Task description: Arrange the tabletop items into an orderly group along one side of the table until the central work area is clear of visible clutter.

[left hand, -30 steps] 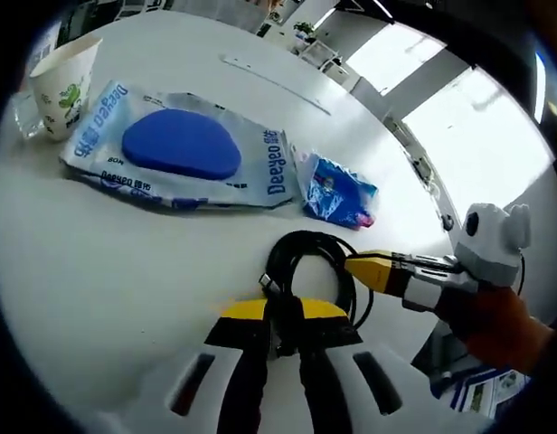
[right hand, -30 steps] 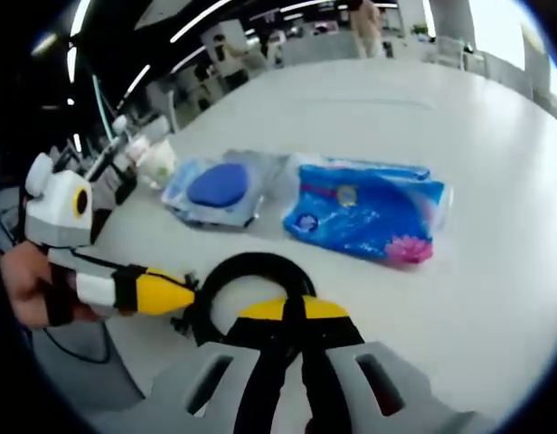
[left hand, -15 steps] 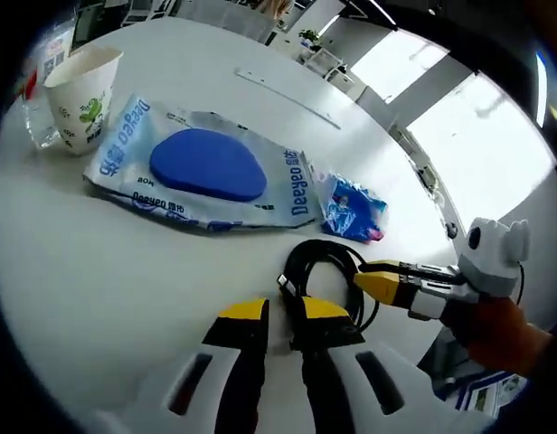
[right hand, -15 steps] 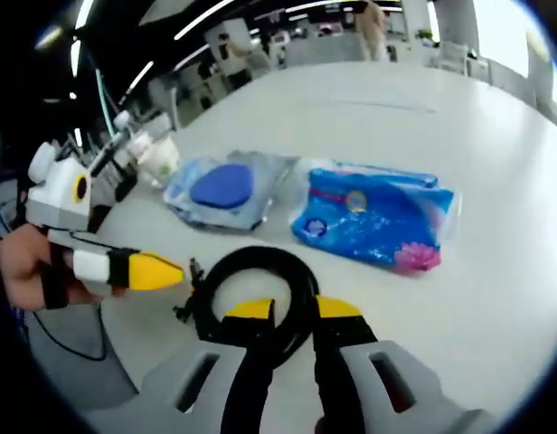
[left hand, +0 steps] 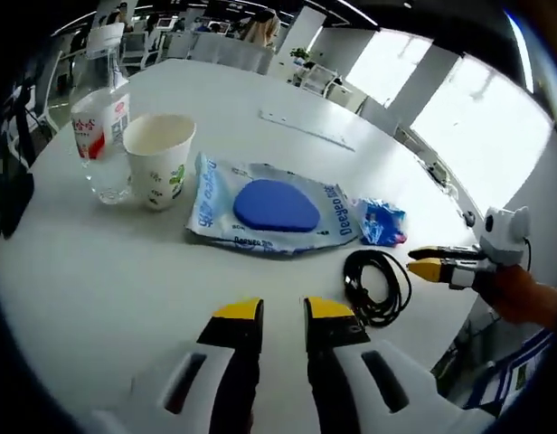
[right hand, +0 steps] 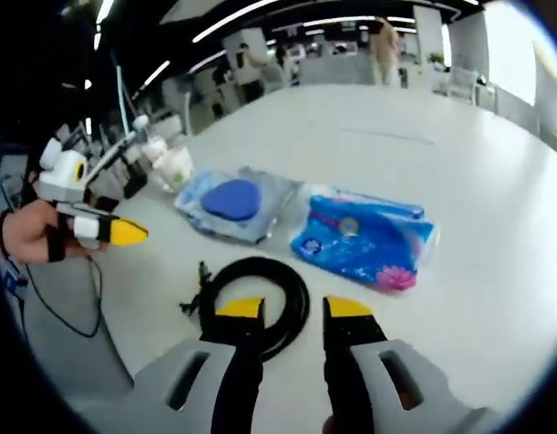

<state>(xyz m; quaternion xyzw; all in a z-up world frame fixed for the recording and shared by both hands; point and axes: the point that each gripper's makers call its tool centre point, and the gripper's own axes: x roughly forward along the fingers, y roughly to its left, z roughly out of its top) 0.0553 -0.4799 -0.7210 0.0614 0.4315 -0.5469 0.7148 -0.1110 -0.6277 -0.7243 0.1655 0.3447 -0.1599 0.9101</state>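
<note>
A coiled black cable (left hand: 376, 285) (right hand: 253, 300) lies on the white table (left hand: 98, 280). Beside it are a wet-wipe pack with a blue lid (left hand: 271, 210) (right hand: 231, 203) and a blue tissue packet (left hand: 380, 222) (right hand: 366, 238). A paper cup (left hand: 158, 160) (right hand: 176, 165) and a clear water bottle (left hand: 99, 127) stand together past the wipes. My left gripper (left hand: 282, 314) is open, drawn back from the cable; from the right gripper view it (right hand: 125, 233) hovers left of the cable. My right gripper (right hand: 295, 309) is open just short of the coil, and the left gripper view has it (left hand: 425, 266) right of the coil.
A thin pale strip (left hand: 306, 129) (right hand: 391, 136) lies farther out on the table. The table edge runs close behind the cable, with a hand (right hand: 27, 237) and a thin black cord (right hand: 45, 312) hanging there. Office desks and chairs stand beyond.
Both grippers opened and let go of the black cable, then drew back from it. The cable now rests on the table.
</note>
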